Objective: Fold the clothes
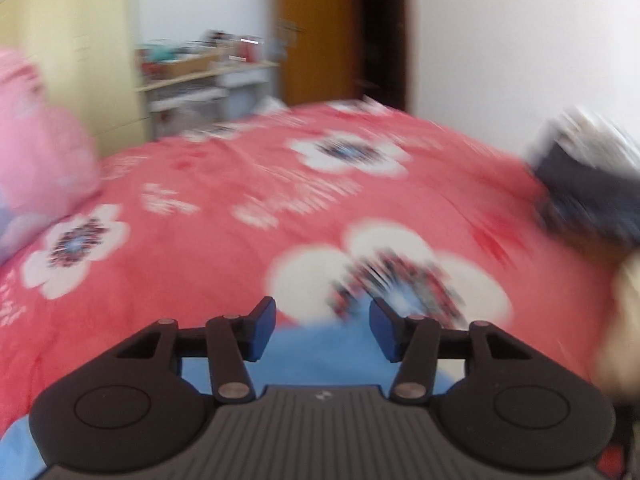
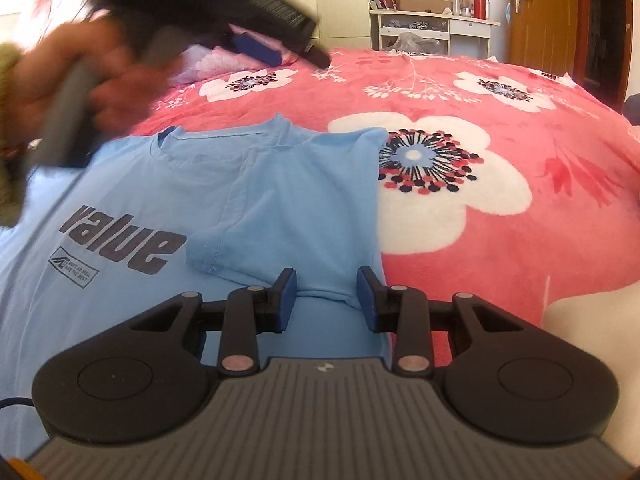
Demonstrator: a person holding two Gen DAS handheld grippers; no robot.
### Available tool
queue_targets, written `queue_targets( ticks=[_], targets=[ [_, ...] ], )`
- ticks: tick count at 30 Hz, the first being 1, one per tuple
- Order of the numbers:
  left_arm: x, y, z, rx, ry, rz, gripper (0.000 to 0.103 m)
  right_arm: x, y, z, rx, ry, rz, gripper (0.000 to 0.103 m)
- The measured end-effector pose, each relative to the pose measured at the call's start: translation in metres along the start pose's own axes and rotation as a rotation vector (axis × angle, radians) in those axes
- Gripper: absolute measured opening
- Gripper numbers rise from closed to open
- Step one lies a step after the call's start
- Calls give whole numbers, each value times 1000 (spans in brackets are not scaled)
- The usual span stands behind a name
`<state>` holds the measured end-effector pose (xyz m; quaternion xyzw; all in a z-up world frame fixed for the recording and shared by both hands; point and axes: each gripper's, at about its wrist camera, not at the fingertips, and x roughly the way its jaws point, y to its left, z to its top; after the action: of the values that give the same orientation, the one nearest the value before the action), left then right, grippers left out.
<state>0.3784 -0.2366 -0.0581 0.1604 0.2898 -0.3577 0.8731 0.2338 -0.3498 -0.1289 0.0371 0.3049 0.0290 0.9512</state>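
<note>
A light blue T-shirt [image 2: 248, 200] printed "value" lies flat on the red flowered bedspread [image 2: 520, 128]. Its right side and sleeve are folded inward over the chest. My right gripper [image 2: 326, 292] is open and empty, just above the shirt's folded right edge. My left gripper [image 1: 322, 328] is open and empty, raised above the bed, with a strip of the blue shirt [image 1: 320, 356] under it. In the right wrist view the left gripper [image 2: 256, 36] shows blurred at the upper left, held in a hand above the shirt's collar.
Pink bedding [image 1: 36, 152] lies at the bed's left side. A cluttered white shelf unit [image 2: 432, 24] stands beyond the bed, with a wooden door [image 2: 544, 12] to its right. The other gripper [image 1: 588, 184] shows blurred at the right of the left wrist view.
</note>
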Motion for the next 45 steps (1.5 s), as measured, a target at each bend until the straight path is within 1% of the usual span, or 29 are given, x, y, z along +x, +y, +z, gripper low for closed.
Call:
queue_targets(
  ticks=[2, 3, 4, 6, 7, 9, 12, 13, 14, 16, 17, 19, 21, 22, 24, 25, 26, 27, 28, 29, 30, 32, 34, 36, 38, 40, 43, 45],
  targets=[
    [13, -10, -14, 19, 42, -45, 45, 2, 1, -1, -6, -1, -3, 32],
    [22, -12, -19, 12, 64, -59, 41, 2, 1, -1, -10, -2, -5, 32],
    [34, -11, -23, 0, 82, -55, 40, 1, 1, -1, -12, -2, -6, 32],
    [56, -6, -30, -9, 111, -22, 38, 1, 1, -1, -12, -4, -5, 32],
    [64, -2, -33, -14, 113, 8, 43, 1, 1, -1, -10, -4, -4, 32],
    [69, 12, -32, -61, 95, 62, 45, 1, 0, -1, -7, -4, -1, 32],
    [69, 32, -27, -105, 70, 192, 46, 1, 1, -1, -15, -4, -5, 32],
    [68, 38, -24, -121, 63, 224, 44, 1, 2, -2, -18, -4, -7, 32],
    [66, 43, -21, -141, 54, 237, 42, 1, 2, -2, -19, -4, -7, 32],
    [56, 42, -16, -146, 23, 214, 42, 1, 1, -2, -17, -5, -6, 32],
    [51, 37, -13, -124, 7, 195, 43, 1, 1, -2, -17, -5, -6, 32],
    [49, 14, -10, -15, 1, 157, 46, 1, 2, -2, -19, -4, -7, 32],
    [58, -9, -11, 97, 14, 148, 49, 1, 2, -2, -21, -4, -8, 32],
    [67, -16, -12, 121, 28, 166, 49, 1, 2, -2, -22, -4, -9, 32],
    [91, -18, -12, 114, 67, 235, 49, 0, 2, -2, -22, -4, -8, 32],
    [99, -14, -11, 78, 69, 257, 56, 0, 2, -2, -22, -4, -8, 32],
    [100, -5, -7, 13, 51, 277, 58, 0, 2, -2, -21, -4, -7, 32],
    [98, 3, -2, -53, 27, 305, 55, 0, 1, -2, -19, -5, -6, 32],
    [94, 12, 2, -108, 8, 334, 49, 0, 1, -2, -16, -5, -3, 32],
    [88, 20, 5, -152, -8, 362, 48, 0, 0, -1, -10, -5, 0, 32],
    [77, 27, 7, -190, -23, 366, 48, 0, -1, -1, -3, -5, 3, 32],
    [49, 36, 8, -235, -49, 330, 49, -3, -5, 0, 26, -14, 16, 32],
    [15, 32, 0, -216, -64, 290, 51, -10, -15, 2, 97, -40, 28, 33],
    [-18, 17, -18, -154, -56, 221, 51, -21, -29, 4, 186, -84, 45, 33],
    [-41, -4, -40, -76, -37, 159, 51, -36, -40, 6, 258, -132, 59, 33],
    [-56, -26, -64, 4, -24, 117, 51, -51, -48, 10, 296, -172, 37, 30],
    [-65, -58, -94, 137, -32, 51, 51, -67, -49, 21, 301, -181, 0, 26],
    [-62, -76, -106, 207, -43, 0, 50, -74, -48, 32, 301, -158, 25, 25]
  ],
)
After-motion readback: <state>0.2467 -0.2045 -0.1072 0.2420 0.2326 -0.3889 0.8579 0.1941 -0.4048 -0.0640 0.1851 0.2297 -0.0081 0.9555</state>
